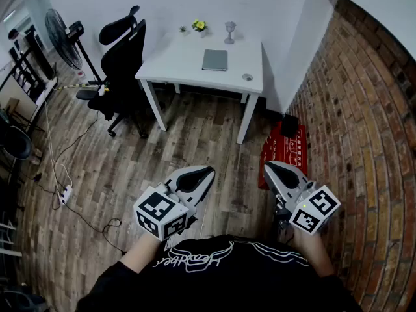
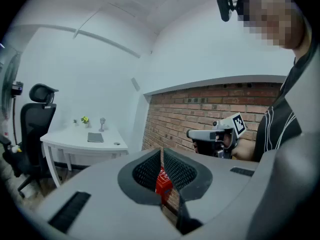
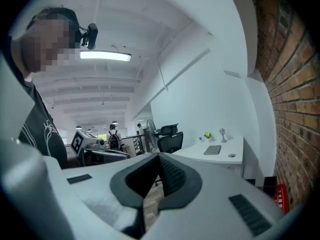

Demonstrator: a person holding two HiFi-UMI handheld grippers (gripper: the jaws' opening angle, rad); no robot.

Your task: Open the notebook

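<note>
A closed grey notebook (image 1: 214, 60) lies flat near the middle of a white table (image 1: 175, 64) across the room, far from both grippers. It also shows small in the left gripper view as the notebook (image 2: 95, 137) and in the right gripper view as the notebook (image 3: 212, 150). My left gripper (image 1: 209, 170) is held close to my body, pointing toward the table, its jaws shut with nothing between them (image 2: 162, 151). My right gripper (image 1: 268, 166) hovers beside it at the same height, with its jaws meeting at the tip and empty (image 3: 159, 156).
A black office chair (image 1: 123, 64) stands left of the table, a floor fan (image 1: 65, 41) behind it. On the table are a goblet (image 1: 229, 32), a small plant (image 1: 199, 25) and a round disc (image 1: 247, 77). A red crate (image 1: 286, 145) sits by the brick wall (image 1: 364, 142). Cables and a power strip (image 1: 65, 194) lie on the wood floor at left.
</note>
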